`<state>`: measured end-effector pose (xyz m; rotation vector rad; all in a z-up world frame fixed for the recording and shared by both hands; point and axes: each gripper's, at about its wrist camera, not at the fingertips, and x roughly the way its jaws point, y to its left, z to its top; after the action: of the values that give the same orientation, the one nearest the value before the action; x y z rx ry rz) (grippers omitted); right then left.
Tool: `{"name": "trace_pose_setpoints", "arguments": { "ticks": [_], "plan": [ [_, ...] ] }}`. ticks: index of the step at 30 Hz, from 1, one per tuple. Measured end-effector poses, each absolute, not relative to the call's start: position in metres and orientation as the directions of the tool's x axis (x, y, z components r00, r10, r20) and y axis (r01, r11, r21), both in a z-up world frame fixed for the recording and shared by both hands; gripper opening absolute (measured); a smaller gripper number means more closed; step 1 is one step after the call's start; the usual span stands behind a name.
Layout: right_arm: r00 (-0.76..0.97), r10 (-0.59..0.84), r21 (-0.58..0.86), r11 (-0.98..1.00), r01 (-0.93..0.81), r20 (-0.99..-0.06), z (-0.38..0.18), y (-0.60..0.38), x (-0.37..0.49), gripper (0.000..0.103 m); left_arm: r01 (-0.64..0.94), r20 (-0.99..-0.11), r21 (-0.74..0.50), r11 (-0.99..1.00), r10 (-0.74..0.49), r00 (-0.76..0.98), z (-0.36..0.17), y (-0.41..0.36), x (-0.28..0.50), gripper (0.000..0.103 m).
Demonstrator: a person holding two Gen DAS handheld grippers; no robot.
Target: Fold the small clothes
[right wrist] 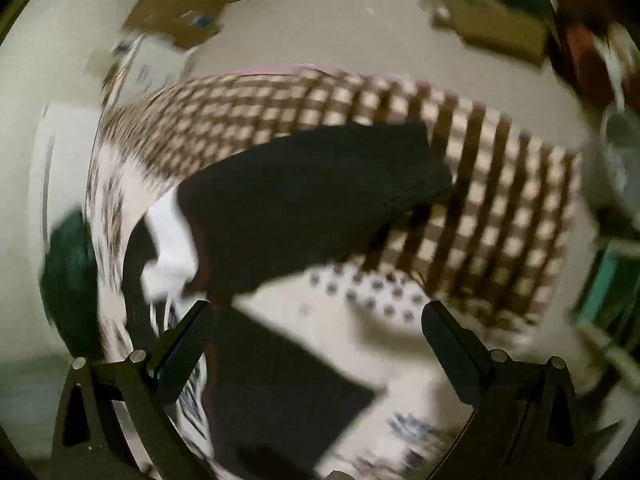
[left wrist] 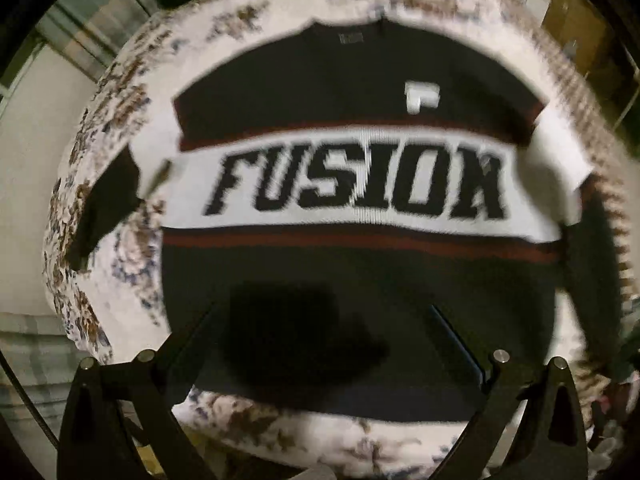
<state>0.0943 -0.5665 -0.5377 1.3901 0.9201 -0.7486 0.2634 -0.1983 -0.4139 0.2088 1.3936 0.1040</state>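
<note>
Black sweater spread flat, front up, on floral sheet. Left hand-held gripper spread wide above hem; right hand-held gripper spread wide, empty, near sleeve.

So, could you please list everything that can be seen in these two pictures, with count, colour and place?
sweater: one, black with a white band, dark red stripes and black letters, spread flat on the cloth, front up
sleeve: one, black, lying out over the checked cloth in the right view
floral cloth: one, white with brown and blue print, under the sweater
checked cloth: one, brown and cream, beyond the sleeve
boxes: at least two, brown, on the floor, blurred
left gripper: one, black, open, above the sweater's lower part
right gripper: one, black, open, near the sleeve
</note>
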Motion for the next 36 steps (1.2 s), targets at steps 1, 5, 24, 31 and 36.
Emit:
{"name": "trace_pose_setpoints", "arguments": {
  "ticks": [1,5,24,31,36],
  "plan": [
    [0.48,0.089,0.484,0.023,0.875,-0.873,-0.552,-0.569,0.092,0.103,0.053,-0.966,0.214,0.975,0.203,0.159,-0.429,-0.202,0.267,0.103],
    [0.573,0.057,0.551,-0.214,0.807,-0.817,-0.622,-0.589,0.077,0.103,0.073,-0.966,0.239,0.968,0.23,0.122,-0.483,-0.217,0.272,0.103],
    [0.606,-0.262,0.62,0.038,0.784,-0.751,-0.575,-0.636,0.138,0.015,0.039,-0.987,0.133,0.99,0.129,0.095,-0.522,-0.203,0.302,0.103],
    [0.579,-0.37,0.518,0.258,0.816,-0.727,-0.521,-0.673,0.176,0.014,0.081,-0.982,0.129,0.988,0.116,0.148,-0.502,-0.21,0.318,0.103],
    [0.523,-0.299,0.48,0.207,0.852,-0.798,-0.564,-0.706,0.183,0.014,0.098,-0.978,0.142,0.985,0.124,0.168,-0.499,-0.211,0.326,0.103]
  ]
}}
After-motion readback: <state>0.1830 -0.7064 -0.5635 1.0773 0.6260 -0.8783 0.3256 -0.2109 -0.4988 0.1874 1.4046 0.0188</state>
